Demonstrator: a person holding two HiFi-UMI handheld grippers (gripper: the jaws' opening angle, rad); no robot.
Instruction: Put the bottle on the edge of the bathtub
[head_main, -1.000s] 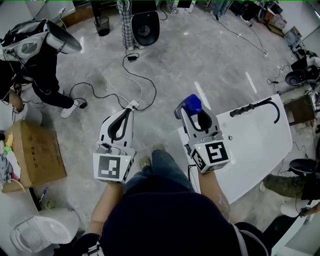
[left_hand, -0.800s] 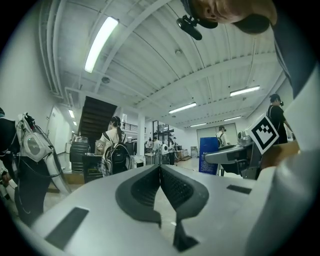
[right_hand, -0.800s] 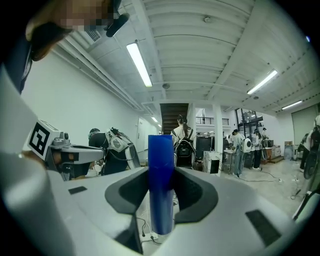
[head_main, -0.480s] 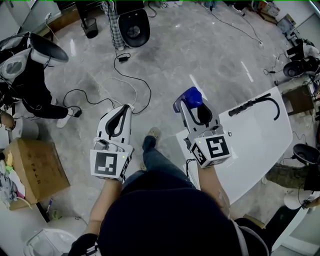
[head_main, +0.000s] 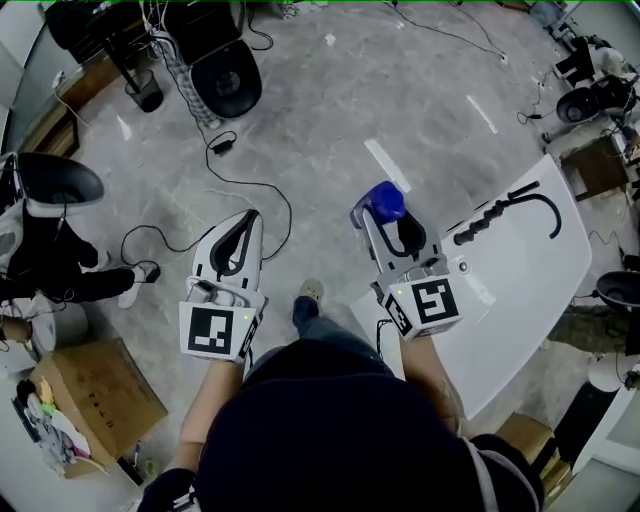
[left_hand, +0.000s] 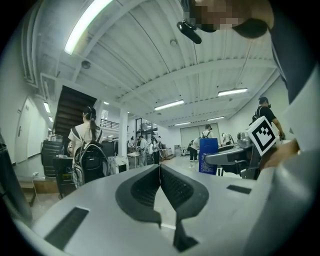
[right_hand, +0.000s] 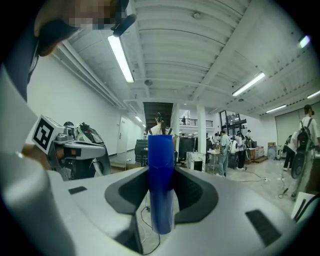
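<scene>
A blue bottle (head_main: 381, 203) stands pinched between the jaws of my right gripper (head_main: 384, 216), which is shut on it. In the right gripper view the bottle (right_hand: 161, 185) rises upright between the dark pads. It hangs above the grey floor, just off the near left corner of the white bathtub (head_main: 520, 280). My left gripper (head_main: 247, 220) is held level to the left over the floor. Its jaws (left_hand: 160, 169) meet with nothing between them.
A black hose and handle (head_main: 505, 210) lie on the bathtub's far end. Cables (head_main: 250, 190) trail over the floor ahead. A cardboard box (head_main: 95, 395) sits at lower left, beside a person in black (head_main: 50, 265). A black round chair base (head_main: 228, 82) stands farther off.
The view has moved forward across the floor, so the box and the person at left slid down and back. Both grippers keep their pose, and the bottle stays in the right one.
</scene>
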